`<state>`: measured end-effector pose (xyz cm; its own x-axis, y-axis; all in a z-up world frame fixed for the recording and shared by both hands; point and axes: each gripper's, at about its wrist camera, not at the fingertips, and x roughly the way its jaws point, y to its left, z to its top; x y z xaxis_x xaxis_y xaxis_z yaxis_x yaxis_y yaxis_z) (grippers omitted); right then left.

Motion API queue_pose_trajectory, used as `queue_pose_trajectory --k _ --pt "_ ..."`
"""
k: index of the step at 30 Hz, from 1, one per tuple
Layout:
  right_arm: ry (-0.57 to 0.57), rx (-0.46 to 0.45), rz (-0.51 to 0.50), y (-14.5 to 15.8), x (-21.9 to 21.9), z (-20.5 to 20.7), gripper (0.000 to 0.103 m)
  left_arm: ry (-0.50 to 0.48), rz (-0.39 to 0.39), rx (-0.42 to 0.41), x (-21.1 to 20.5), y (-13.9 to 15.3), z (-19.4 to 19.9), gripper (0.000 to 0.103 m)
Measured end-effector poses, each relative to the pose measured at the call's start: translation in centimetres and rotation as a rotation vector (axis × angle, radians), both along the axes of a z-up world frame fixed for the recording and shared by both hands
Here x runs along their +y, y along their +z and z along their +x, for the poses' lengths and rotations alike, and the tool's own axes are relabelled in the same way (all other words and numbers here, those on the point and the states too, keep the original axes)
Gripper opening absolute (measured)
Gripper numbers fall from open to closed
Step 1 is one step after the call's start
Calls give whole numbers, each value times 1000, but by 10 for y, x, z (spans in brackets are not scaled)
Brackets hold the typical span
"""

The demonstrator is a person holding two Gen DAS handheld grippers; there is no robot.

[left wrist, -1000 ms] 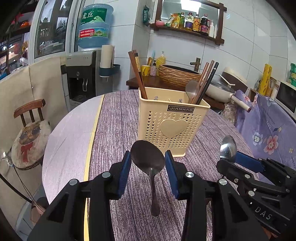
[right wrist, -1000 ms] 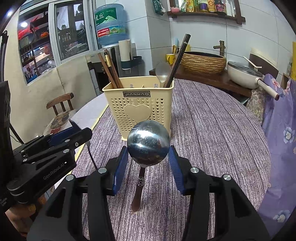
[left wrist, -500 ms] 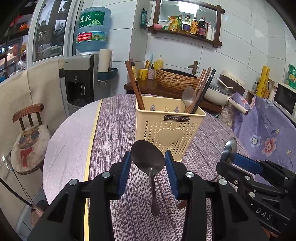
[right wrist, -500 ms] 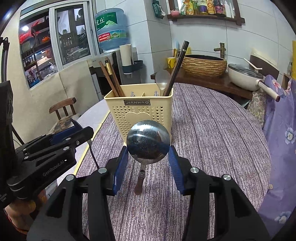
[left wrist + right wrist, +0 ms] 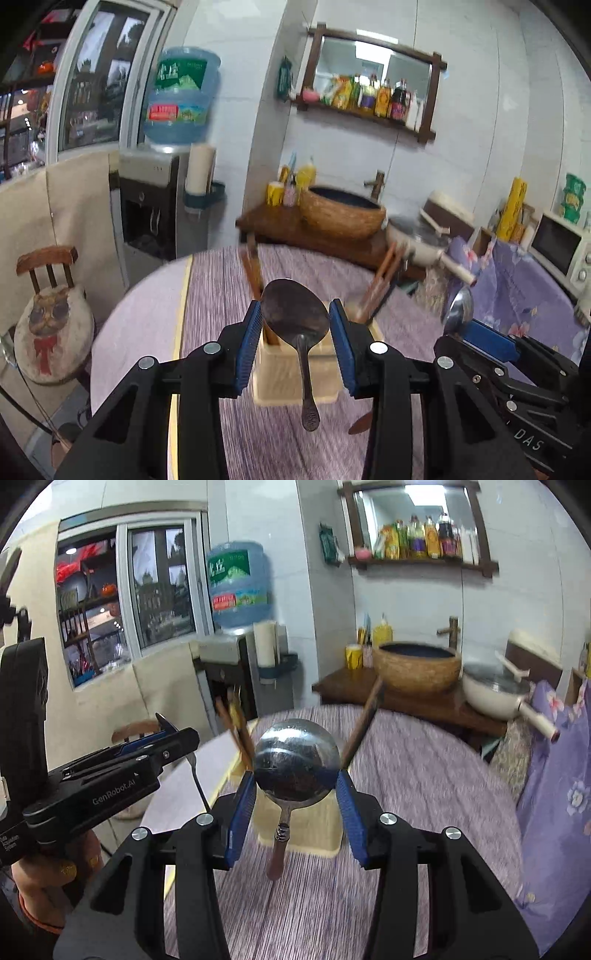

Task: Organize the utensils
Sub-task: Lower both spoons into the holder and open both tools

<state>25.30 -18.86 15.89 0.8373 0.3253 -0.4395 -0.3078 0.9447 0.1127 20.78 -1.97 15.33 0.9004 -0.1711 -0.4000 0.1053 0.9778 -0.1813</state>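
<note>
My left gripper (image 5: pixel 295 332) is shut on a dark metal spoon (image 5: pixel 295 317), bowl up and handle hanging down. My right gripper (image 5: pixel 295 794) is shut on a steel ladle (image 5: pixel 296 760) with a brown handle hanging below. Both are raised above the table in front of the cream utensil holder (image 5: pixel 284 376), which also shows in the right wrist view (image 5: pixel 314 830), blurred. The holder holds chopsticks (image 5: pixel 253 273) and other utensils. The right gripper shows at the right of the left wrist view (image 5: pixel 480 339); the left gripper shows at the left of the right wrist view (image 5: pixel 129 760).
The round table (image 5: pixel 229 288) has a purple striped cloth. A wooden chair (image 5: pixel 48 314) stands at the left. Behind are a water dispenser (image 5: pixel 155 206), a side table with a woven basket (image 5: pixel 343 214) and a pan (image 5: pixel 421 243), and a microwave (image 5: pixel 561 247).
Both grippers have risen with their utensils and tilted upward; the holder now sits low in both views, partly hidden behind the spoon and ladle, and looks blurred from motion.
</note>
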Motion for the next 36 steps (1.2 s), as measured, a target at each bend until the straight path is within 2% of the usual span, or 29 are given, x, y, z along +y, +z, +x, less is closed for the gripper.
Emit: queue_pose_trajectory --k 5,8,11,14,18,23,27,30,33,36 --pt "-39 -95 11 52 1 26 45 28 -13 -91 -4 44 24 38" --pt "-73 -119 -1 59 5 45 45 63 21 -127 -10 45 37 38" --pt "-93 -111 -12 48 10 61 46 69 44 -116 -14 26 51 38" --pt "-108 -90 -35 22 15 75 46 65 38 -83 -15 -1 60 38" --pt "-104 -57 -67 -11 21 83 46 59 54 -42 -15 -29 61 38" --pt "-98 -29 -87 -41 23 83 46 45 37 -9 -7 -52 59 38" --pt "-101 -34 -98 -56 22 81 44 36 41 16 -5 -67 60 38" --pt "-94 -19 -112 -63 24 81 32 33 49 41 -5 -76 62 38" --pt "-95 -29 -114 -66 23 81 32 28 31 44 -2 -80 61 38" --pt "-94 -49 -103 -62 20 75 43 23 55 35 -3 -79 56 38"
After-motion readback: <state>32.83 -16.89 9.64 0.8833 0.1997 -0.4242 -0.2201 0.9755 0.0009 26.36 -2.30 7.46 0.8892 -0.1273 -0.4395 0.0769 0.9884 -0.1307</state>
